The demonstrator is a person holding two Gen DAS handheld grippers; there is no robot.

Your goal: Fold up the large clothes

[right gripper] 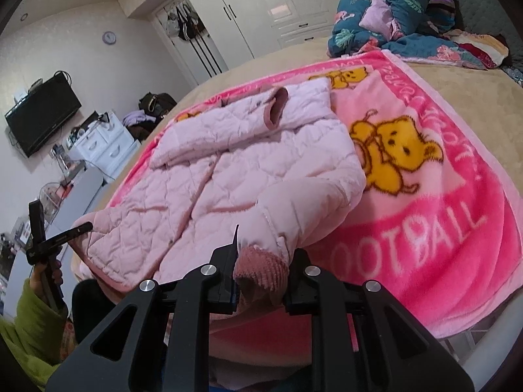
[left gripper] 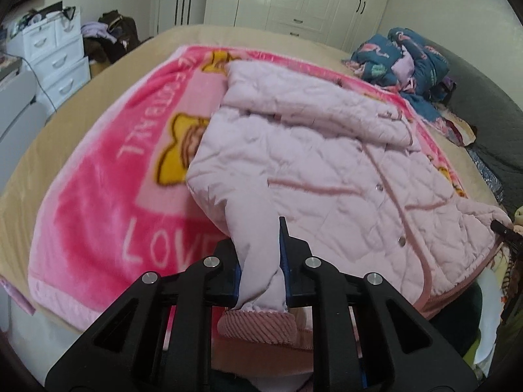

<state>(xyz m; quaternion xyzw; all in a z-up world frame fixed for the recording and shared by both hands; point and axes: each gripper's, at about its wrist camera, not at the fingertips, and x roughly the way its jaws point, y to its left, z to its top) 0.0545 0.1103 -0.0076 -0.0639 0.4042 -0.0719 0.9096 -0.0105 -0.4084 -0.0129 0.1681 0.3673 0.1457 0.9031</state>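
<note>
jacket [left gripper: 304, 160] lies lengthwise, hood [left gripper: 261, 78] pointing away

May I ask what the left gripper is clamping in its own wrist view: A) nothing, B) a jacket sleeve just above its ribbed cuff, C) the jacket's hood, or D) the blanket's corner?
B: the left gripper is shut on the pale pink sleeve, with the ribbed cuff hanging below its fingers.
</note>
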